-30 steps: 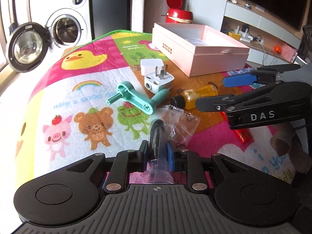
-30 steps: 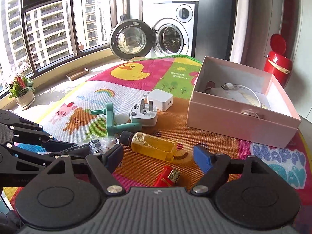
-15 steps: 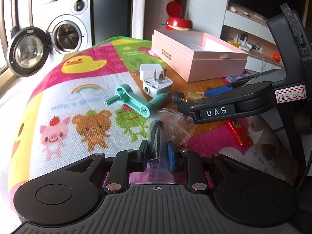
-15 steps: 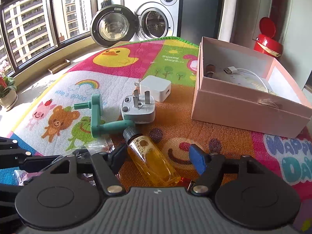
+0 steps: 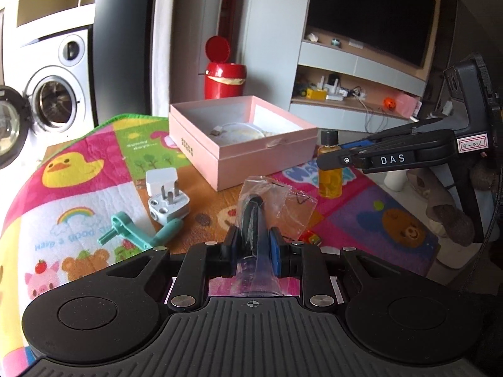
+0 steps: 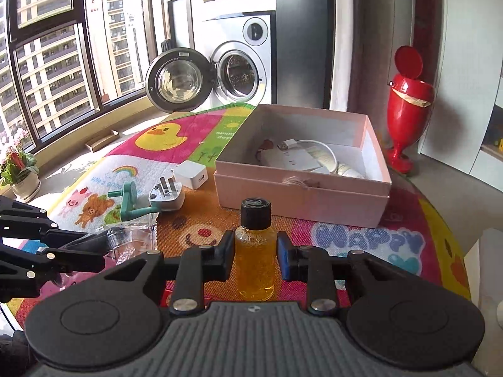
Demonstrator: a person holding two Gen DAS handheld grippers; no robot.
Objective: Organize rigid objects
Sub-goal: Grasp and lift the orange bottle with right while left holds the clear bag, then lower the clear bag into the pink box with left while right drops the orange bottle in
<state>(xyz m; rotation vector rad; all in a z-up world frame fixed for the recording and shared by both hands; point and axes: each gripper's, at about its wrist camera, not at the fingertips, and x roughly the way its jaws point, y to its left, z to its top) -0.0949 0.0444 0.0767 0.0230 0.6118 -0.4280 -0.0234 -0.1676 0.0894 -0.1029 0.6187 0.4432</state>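
- Left wrist view: the left gripper (image 5: 251, 245) is clamped narrow on a dark curved part inside a clear plastic bag (image 5: 276, 207), held above the play mat (image 5: 78, 201).
- Same view only: the right gripper (image 5: 330, 160) seen from the side, carrying an upright amber bottle (image 5: 329, 172) off the mat, just beside the pink box (image 5: 242, 163); a red lighter (image 5: 311, 238), partly hidden behind the bag; a shelf unit and dark screen behind.
- Same view: a teal crank handle (image 5: 138, 232), grey plug (image 5: 169, 205) and white charger (image 5: 162, 180) lie on the mat.
- Right wrist view: the right gripper (image 6: 255, 251) is closed partway around the amber bottle (image 6: 255, 251), black cap up, both pads against its sides.
- Same view only: the full interior of the pink box (image 6: 301, 194), open-topped, holding a white USB cable (image 6: 314, 150) and flat white items; a window and a potted plant (image 6: 19, 169).
- Same view: the left gripper (image 6: 94, 245) at left, with the bag (image 6: 132, 242).
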